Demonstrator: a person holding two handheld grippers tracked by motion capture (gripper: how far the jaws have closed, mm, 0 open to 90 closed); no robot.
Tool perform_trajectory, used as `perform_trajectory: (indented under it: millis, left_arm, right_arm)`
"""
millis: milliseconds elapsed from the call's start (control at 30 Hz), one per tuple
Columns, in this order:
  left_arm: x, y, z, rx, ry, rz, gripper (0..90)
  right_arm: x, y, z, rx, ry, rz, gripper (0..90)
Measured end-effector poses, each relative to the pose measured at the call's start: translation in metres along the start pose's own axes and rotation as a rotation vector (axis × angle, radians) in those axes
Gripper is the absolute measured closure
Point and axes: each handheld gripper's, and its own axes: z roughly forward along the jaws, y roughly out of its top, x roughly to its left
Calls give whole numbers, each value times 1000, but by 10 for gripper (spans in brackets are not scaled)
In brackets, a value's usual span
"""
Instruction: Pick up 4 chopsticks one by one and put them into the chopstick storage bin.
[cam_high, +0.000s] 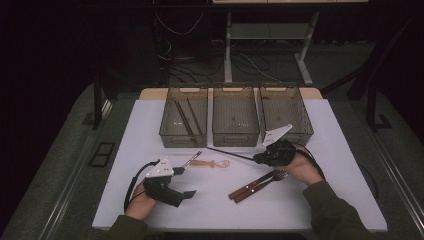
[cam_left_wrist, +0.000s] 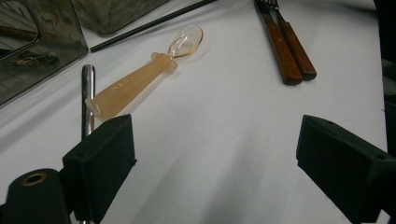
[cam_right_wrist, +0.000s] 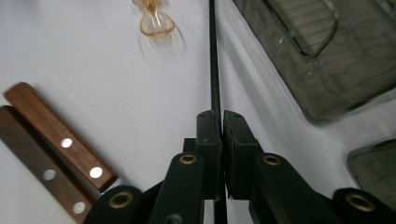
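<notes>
Two grippers, mine, over a white bench (cam_high: 325, 150). Right gripper (cam_right_wrist: 221, 122): jaws pinched tight on a thin black chopstick (cam_right_wrist: 214, 56), which runs straight up the frame in the right gripper view; in the high view it lies right of centre, long axis running from my right hand toward the upper left, tip just short of the middle bin (cam_high: 235, 116). Left gripper (cam_left_wrist: 215, 154): jaws spread wide, holding nothing, low at lower left of the high view.

Between them: one translucent orange spoon (cam_left_wrist: 140, 79), bowl toward the upper right of the left gripper view, raised lettering on the handle too faint to read surely. One metal handle (cam_left_wrist: 88, 98), lower end hidden behind my left jaw. Wooden-handled knife and fork (cam_high: 257, 185), side by side, touching. Three smoky bins; left bin (cam_high: 184, 117) holds dark sticks, hard to make out.
</notes>
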Motion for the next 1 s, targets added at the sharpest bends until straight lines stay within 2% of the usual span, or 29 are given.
perform_trajectory:
  millis: [467, 733, 1000]
  left_arm:
    - [-1, 0, 0, 1, 4, 1, 106]
    - [-1, 0, 0, 1, 2, 3, 106]
    - [-1, 0, 1, 2, 2, 5, 106]
  right_arm:
    - [0, 4, -37, -180, 46, 73, 860]
    - [1, 6, -48, -215, 54, 82, 860]
    - [5, 13, -57, -272, 69, 100, 860]
